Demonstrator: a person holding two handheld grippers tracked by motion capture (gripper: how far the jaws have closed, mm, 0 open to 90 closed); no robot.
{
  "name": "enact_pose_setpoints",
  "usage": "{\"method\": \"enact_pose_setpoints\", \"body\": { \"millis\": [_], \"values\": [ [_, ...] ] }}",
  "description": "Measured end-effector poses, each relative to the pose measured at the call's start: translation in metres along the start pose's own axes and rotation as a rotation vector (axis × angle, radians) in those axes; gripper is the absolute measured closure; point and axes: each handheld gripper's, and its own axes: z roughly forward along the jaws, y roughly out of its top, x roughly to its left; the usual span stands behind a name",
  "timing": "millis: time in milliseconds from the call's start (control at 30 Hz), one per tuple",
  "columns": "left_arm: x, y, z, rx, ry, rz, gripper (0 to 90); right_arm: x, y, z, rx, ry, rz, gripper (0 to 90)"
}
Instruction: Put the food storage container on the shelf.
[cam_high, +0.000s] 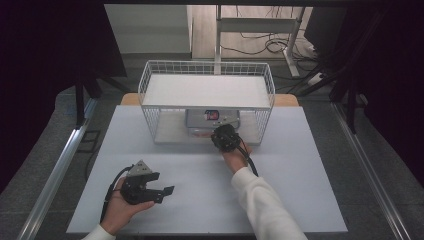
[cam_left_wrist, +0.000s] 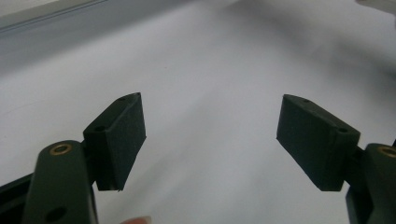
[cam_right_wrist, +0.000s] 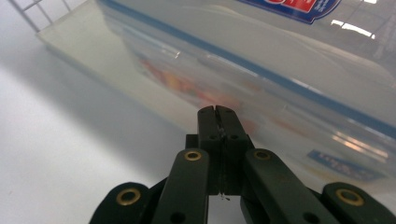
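Resting low on the near part of the white table, the left gripper lay in the person's left hand with its jaws spread wide and nothing between them; in the left gripper view only bare tabletop showed past its pads. It sat well apart from the work. Farther out, the right gripper was stretched forward at the open front of the white wire rack, its jaws pressed fully together and pinching nothing. In the right gripper view the closed tips stood just at the near wall of the clear plastic container, though contact could not be told for sure. That container, with a blue-trimmed lid and a red and blue label, sat on the rack's lower shelf under the upper shelf, its long axis running across the table, side to side. It lay straight ahead of the right gripper, so the right hand was plainly the nearer one, and any coming move would likely be a push or hook along the shelf.
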Motion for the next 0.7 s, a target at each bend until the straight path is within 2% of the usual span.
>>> {"method": "enact_pose_setpoints", "body": {
  "millis": [200,333,500,600,700],
  "values": [
    [0.002,0.0,-0.001,0.003,0.005,-0.014,23.9,0.004,-0.011,-0.027,-0.003,0.039,-0.04,88.5],
    [0.002,-0.001,0.0,0.006,0.004,-0.021,24.1,0.004,-0.022,-0.061,-0.016,0.065,-0.072,88.5],
    [0.0,-0.003,-0.001,0.013,0.012,-0.019,24.1,-0.002,-0.045,-0.1,-0.033,0.1,-0.084,88.5],
    [0.001,-0.003,-0.001,0.012,0.024,-0.025,24.1,-0.01,-0.063,-0.121,-0.047,0.116,-0.075,88.6],
    [0.0,-0.003,-0.001,0.011,0.03,-0.032,24.2,-0.021,-0.083,-0.139,-0.045,0.137,-0.03,88.5]
  ]
}}
